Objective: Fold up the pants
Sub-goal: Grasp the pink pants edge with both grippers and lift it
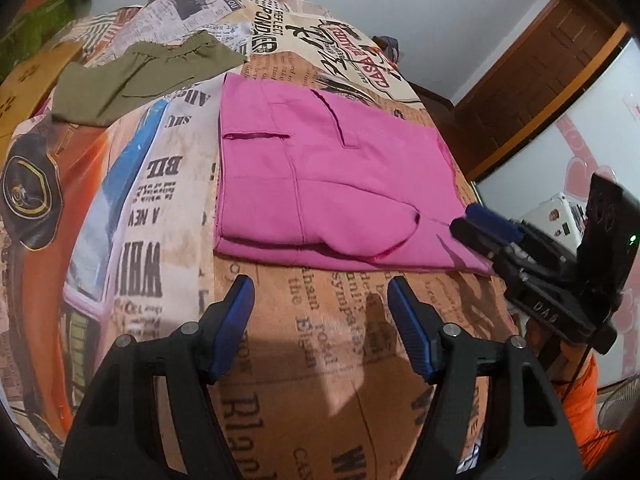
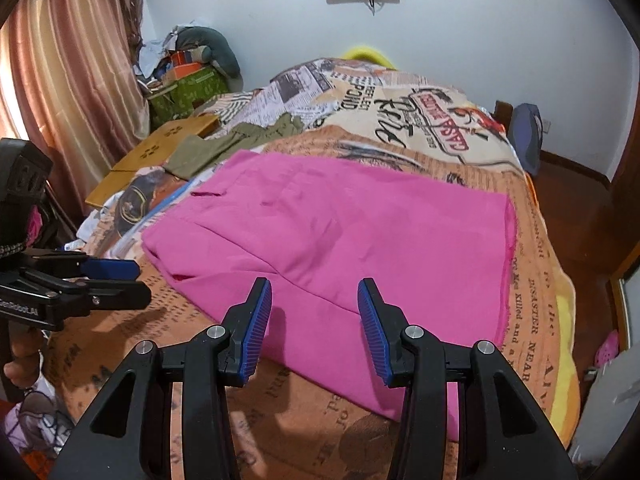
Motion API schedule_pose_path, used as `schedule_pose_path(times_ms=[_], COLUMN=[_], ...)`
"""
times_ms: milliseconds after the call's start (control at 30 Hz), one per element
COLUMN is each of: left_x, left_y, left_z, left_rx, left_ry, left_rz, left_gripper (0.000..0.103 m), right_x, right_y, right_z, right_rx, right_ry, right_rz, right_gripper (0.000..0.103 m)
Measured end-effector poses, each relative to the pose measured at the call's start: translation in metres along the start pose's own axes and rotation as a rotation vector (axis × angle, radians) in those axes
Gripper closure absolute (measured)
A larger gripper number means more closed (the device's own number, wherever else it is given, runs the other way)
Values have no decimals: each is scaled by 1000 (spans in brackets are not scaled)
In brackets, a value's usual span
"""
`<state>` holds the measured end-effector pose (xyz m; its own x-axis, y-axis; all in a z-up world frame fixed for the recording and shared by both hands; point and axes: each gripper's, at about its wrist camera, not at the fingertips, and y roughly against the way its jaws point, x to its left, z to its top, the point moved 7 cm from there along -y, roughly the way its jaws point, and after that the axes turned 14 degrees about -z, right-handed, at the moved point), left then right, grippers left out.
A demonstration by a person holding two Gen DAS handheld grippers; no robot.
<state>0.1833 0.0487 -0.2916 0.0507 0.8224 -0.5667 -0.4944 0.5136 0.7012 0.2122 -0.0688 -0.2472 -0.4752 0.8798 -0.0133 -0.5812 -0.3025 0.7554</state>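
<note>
Left claw [image 1: 320, 304]: jaws apart, empty, over bare bedspread [image 1: 312, 360]. Right claw [image 2: 316, 320]: jaws apart, empty, over the near edge of the pants [image 2: 340, 232]. Pants: just ahead of the left claw, pink, folded flat on the bedspread, pocket flap showing. Beyond, to the left: olive garment [image 1: 136, 80], crumpled.
</note>
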Motion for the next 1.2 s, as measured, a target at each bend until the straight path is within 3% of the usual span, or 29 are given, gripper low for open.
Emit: schedule_pose_path(times_ms=[100,200,433,567,633,667,767,967,1200], left_x=[7,15,18,24,26,26,19,2,21], left_y=[-4,-8,-17,-18,-18,-18,-14,14,57], left_z=[6,14,35,44,47,48,52,47,20], left_rx=[-31,-57,-71,-81,-78,-79,-99,-186,-240], left_ry=[83,169,224,208,210,203,127,-63,-110], left_rz=[-56,-90,-38,45,35,33,73,234,355], left_gripper=[24,24,27,66,71,77,83,84,84], right_x=[3,1,0,0,-1,-1,1,16,41], right_y=[-11,-12,-12,-11,-11,-10,-9,-3,5], right_z=[-8,-10,-14,-14,-14,-15,-14,-14,-17], right_rx=[41,46,53,52,53,54,58,74,70], right_ry=[11,-3,-45,-47,-47,-46,-36,-1,71], right_rz=[15,39,83,86,84,83,79,110,144], right_gripper=[62,62,62,62,62,62,62,62,59])
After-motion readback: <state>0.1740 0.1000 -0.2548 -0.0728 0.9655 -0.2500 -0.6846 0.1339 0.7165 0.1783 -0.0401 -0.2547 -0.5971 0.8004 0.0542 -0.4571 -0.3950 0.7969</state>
